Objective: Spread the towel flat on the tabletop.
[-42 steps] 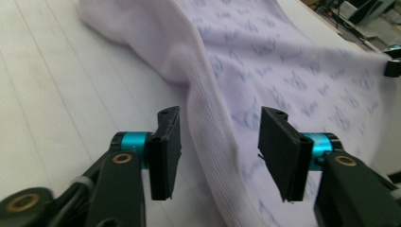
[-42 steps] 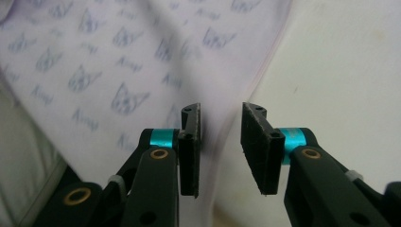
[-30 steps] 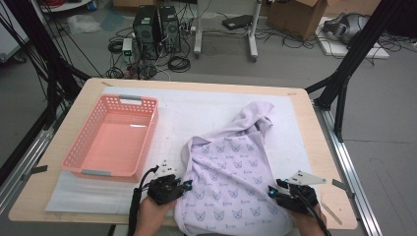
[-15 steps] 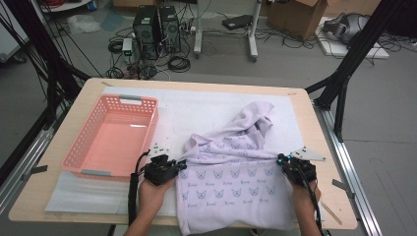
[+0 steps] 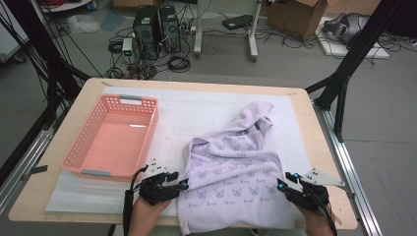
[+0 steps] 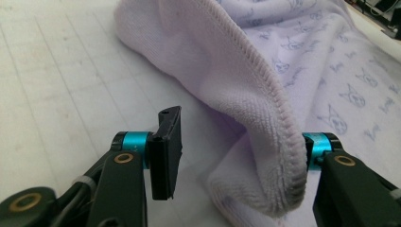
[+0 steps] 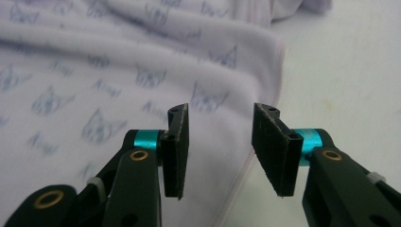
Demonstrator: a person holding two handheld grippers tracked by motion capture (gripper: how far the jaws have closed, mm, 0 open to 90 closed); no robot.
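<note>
A lavender towel point(image 5: 231, 172) printed with small cat faces lies on the white mat, bunched at its far end and hanging over the near table edge. My left gripper point(image 5: 183, 185) sits at its left edge and my right gripper point(image 5: 282, 186) at its right edge. In the left gripper view, my left gripper point(image 6: 236, 137) has just been opening; a thick folded hem of the towel point(image 6: 236, 61) stands between the jaws, leaning on the right one, clear of the left pad. In the right gripper view, my right gripper point(image 7: 220, 113) has also just been opening, over the towel's point(image 7: 94, 71) edge with nothing pinched.
A pink plastic basket point(image 5: 151, 135) with nothing in it stands on the mat left of the towel, close to my left gripper. The wooden table point(image 5: 29, 206) ends just behind both hands. Black frame legs, cables and computer boxes stand on the floor beyond.
Both grippers went forward with the towel's side edges, then drew back toward the near edge. Their jaws now stand apart and the towel lies flat between them.
</note>
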